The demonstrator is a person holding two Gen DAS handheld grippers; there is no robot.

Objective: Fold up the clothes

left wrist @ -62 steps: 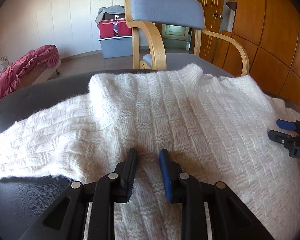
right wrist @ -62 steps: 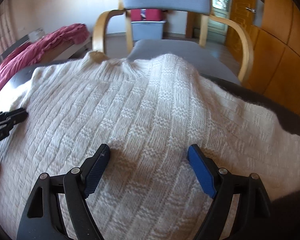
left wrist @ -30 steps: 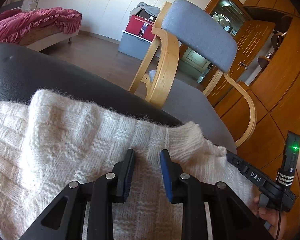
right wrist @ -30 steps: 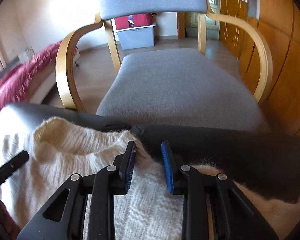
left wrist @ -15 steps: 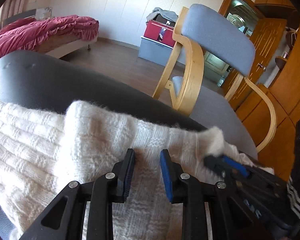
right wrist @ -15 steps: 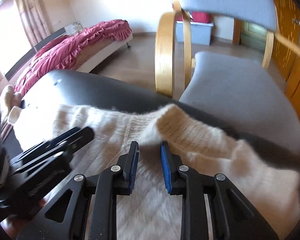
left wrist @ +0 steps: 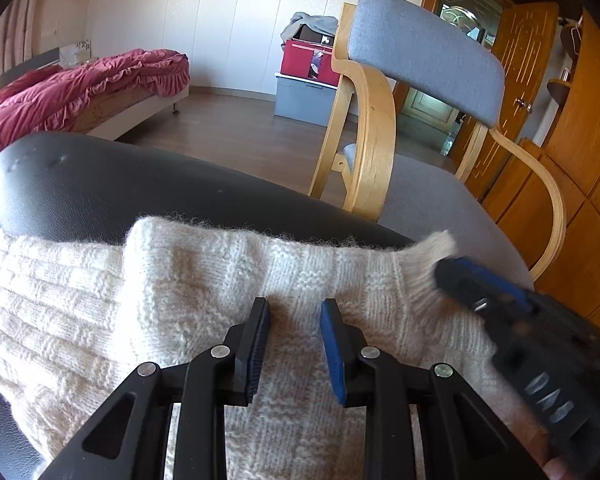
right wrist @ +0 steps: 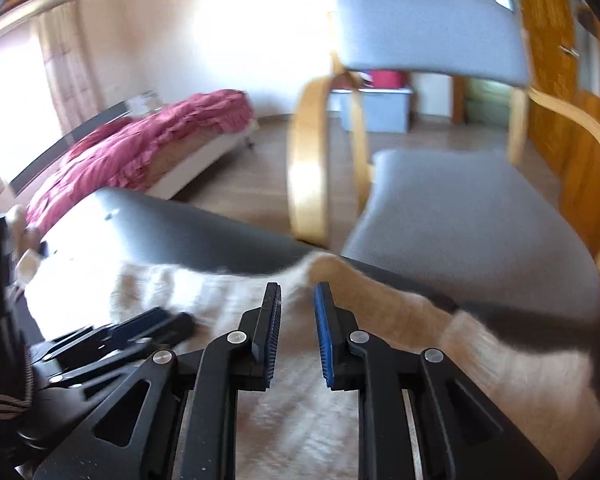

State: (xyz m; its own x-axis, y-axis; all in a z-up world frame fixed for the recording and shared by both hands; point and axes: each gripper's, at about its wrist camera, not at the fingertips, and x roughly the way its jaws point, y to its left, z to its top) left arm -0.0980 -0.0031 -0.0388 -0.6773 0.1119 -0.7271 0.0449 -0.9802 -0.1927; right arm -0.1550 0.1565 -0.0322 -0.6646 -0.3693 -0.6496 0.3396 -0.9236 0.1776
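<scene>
White knit sweater (left wrist: 180,304) lies on the dark table (left wrist: 100,176), its far edge close to the table's far rim. A fold ridge shows on the left side in the left view, one layer lapped over another. A ribbed corner, collar or cuff, I cannot tell which, sticks up at the far right of that view.

Left gripper (left wrist: 294,344): fingers narrowly apart, knit showing in the gap. Looks like a pinch on a raised pleat of the sweater, though the pads may only be pressed down beside it. Judged: gripping the sweater.

Right gripper (right wrist: 298,334): same narrow gap, set at the sweater's (right wrist: 300,420) far edge by the ribbed corner. This view is motion-blurred, so contact is unclear. Cannot tell whether it holds cloth. In the left view it shows as a blurred black body with blue pads, just right of the left gripper.

Both tools sit close together at the sweater's far edge. Beyond the table: chair (left wrist: 420,64) with grey seat, bed (left wrist: 80,84) with red cover further off.

Step in hand, judged: working the far edge, either carrying it over in a fold or setting it down and smoothing it. The pictures fit both.

Next move calls for: both grips kept level so the edge travels straight, slack knit kept from bunching, and the lapped layer on the left not dragged out of place. Loose knit stretches and snags on pads, so release cleanly.
</scene>
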